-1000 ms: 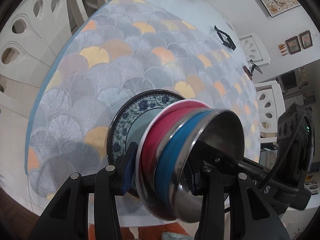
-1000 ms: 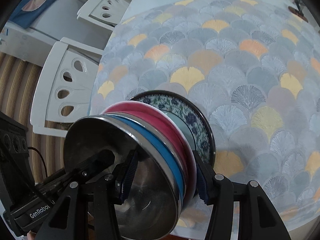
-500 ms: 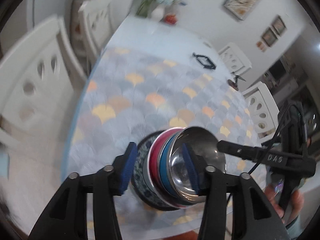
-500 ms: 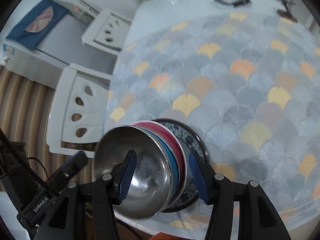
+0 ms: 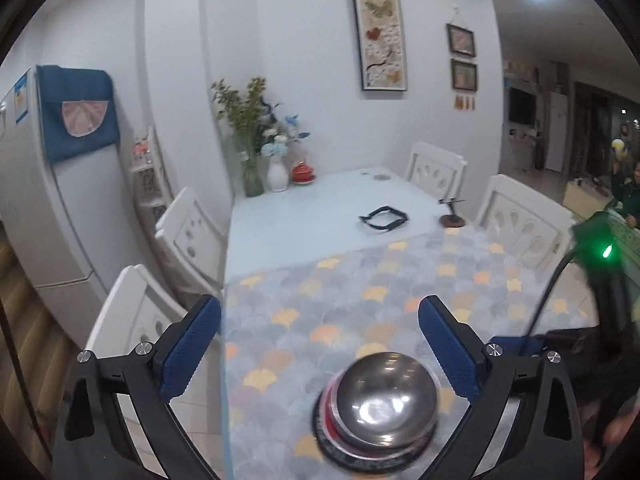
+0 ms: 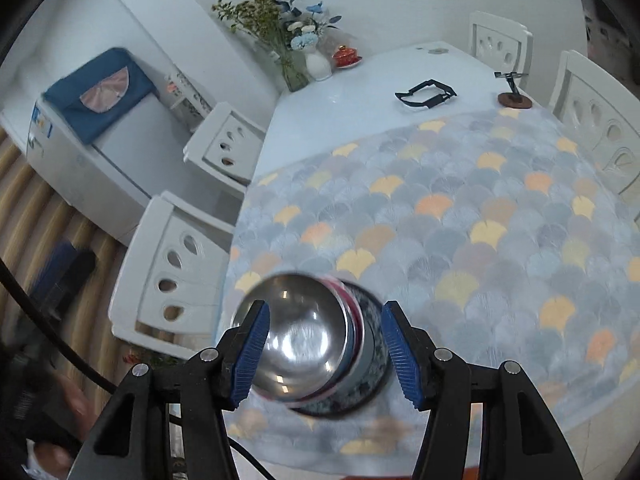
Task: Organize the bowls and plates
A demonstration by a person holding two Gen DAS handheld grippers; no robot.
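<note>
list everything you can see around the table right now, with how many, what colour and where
steel bowl: one, silver, top of the stack at the table's near edge
plates: stacked under the bowl, red band and dark patterned rim showing; count unclear
tablecloth: one, grey with yellow and orange fans
chairs: four, white, around the table
vases with flowers: two, far corner
fridge: one, white, left
left tool: open, jaws just opened, nothing between
right tool: open, above the stack

The bowl [image 6: 304,340] is polished, mirror-bright metal; the plate [image 6: 370,320] glazed ceramic; the cloth [image 6: 460,208] matt; the bare desk [image 6: 340,92] glossy.
</note>
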